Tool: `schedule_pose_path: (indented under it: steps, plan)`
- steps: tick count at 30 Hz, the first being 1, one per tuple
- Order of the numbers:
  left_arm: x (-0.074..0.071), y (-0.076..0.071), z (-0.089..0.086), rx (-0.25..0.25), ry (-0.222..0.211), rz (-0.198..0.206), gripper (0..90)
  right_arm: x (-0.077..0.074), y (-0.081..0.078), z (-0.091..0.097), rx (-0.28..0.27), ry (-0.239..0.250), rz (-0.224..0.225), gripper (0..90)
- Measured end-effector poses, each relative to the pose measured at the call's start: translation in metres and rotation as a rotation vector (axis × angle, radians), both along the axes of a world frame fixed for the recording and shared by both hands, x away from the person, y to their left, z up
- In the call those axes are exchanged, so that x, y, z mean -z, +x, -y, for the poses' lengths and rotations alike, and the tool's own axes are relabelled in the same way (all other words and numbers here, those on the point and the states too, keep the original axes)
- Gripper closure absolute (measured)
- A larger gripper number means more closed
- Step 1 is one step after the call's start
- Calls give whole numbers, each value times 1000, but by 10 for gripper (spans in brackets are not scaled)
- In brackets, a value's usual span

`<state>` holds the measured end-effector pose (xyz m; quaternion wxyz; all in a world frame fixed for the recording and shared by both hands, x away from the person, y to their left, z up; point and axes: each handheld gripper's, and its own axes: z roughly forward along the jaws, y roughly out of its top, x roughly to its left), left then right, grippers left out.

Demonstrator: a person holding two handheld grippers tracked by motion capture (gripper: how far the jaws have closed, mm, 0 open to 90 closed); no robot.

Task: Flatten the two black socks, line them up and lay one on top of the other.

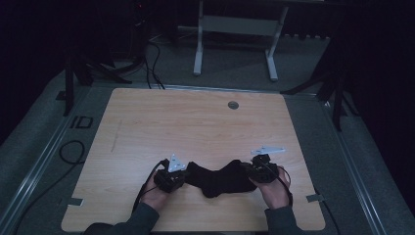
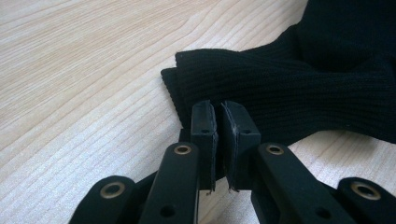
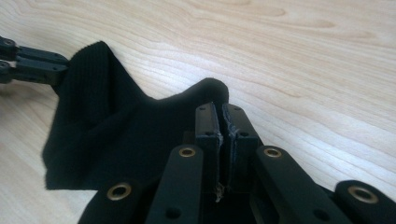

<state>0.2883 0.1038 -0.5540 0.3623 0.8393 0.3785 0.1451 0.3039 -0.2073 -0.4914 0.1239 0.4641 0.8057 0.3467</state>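
A black ribbed knit cloth (image 1: 220, 178), perhaps a sock, stretches between both grippers near the table's front edge. My left gripper (image 1: 185, 175) is shut on its ribbed cuff end; in the left gripper view the pads (image 2: 219, 106) pinch the cuff's edge, and the cloth (image 2: 289, 88) runs off to the right. My right gripper (image 1: 250, 170) is shut on the other end. In the right gripper view its jaws (image 3: 219, 108) clamp a raised fold of the cloth (image 3: 116, 130), which sags toward the left gripper (image 3: 60, 70) at the far left.
The wooden table (image 1: 195, 122) has a round grommet hole (image 1: 233, 105) near its far edge. A white table frame (image 1: 235, 29) stands on the floor behind. Cables (image 1: 73, 152) lie on the floor at the left.
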Motion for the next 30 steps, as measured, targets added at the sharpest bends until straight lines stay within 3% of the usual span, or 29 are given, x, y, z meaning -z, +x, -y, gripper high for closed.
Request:
schedule_pose_path:
  steps: [17, 30]
  plan:
    - [0, 1, 0, 1, -6, -4, 839, -26, -20, 21, 37, 32, 61, 854]
    - [0, 0, 1, 11, 0, -5, 839, 0, -17, 43, 93, 28, -11, 852]
